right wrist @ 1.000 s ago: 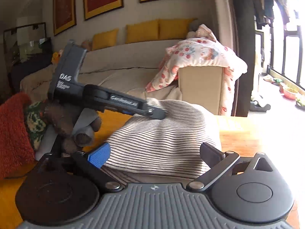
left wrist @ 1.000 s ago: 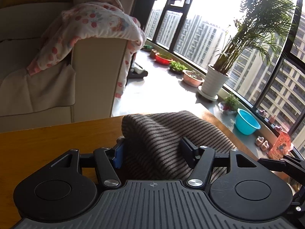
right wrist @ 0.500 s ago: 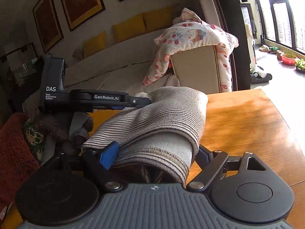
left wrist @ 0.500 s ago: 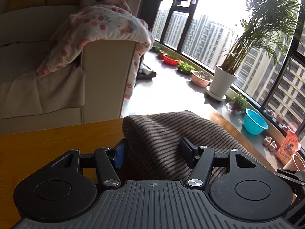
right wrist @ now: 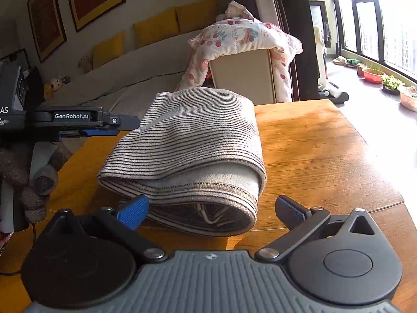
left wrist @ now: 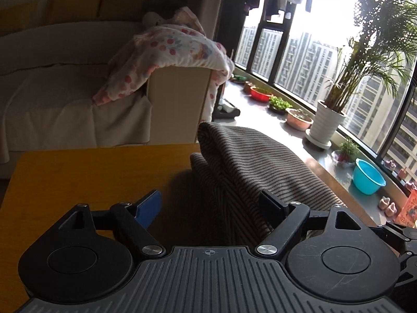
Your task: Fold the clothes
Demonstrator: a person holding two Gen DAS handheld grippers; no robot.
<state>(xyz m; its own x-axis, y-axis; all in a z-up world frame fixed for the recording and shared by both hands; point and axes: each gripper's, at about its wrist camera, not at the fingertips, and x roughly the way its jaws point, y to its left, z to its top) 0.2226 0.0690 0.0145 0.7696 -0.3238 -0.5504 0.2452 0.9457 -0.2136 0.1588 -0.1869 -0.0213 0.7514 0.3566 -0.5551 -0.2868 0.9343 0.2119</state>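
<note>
A striped grey garment [right wrist: 192, 151] lies folded in a thick bundle on the wooden table [right wrist: 318, 146]. My right gripper [right wrist: 211, 211] is open just in front of its hemmed near edge, holding nothing. In the left wrist view the same garment [left wrist: 250, 172] lies ahead and to the right. My left gripper [left wrist: 211, 203] is open, its right finger [left wrist: 271, 203] against the cloth, its blue left pad [left wrist: 148, 206] over bare table. The left gripper [right wrist: 114, 124] also shows in the right wrist view, at the garment's left side.
A beige sofa [right wrist: 146, 73] with a floral blanket [right wrist: 247, 36] over its arm stands behind the table. Plant pots [left wrist: 325, 125] and a blue basin [left wrist: 367, 177] line the window sill on the right. The table's far edge [left wrist: 104, 147] is close.
Both grippers have opened and let go of the garment, which now rests folded on the table. The right gripper has drawn back a little from it.
</note>
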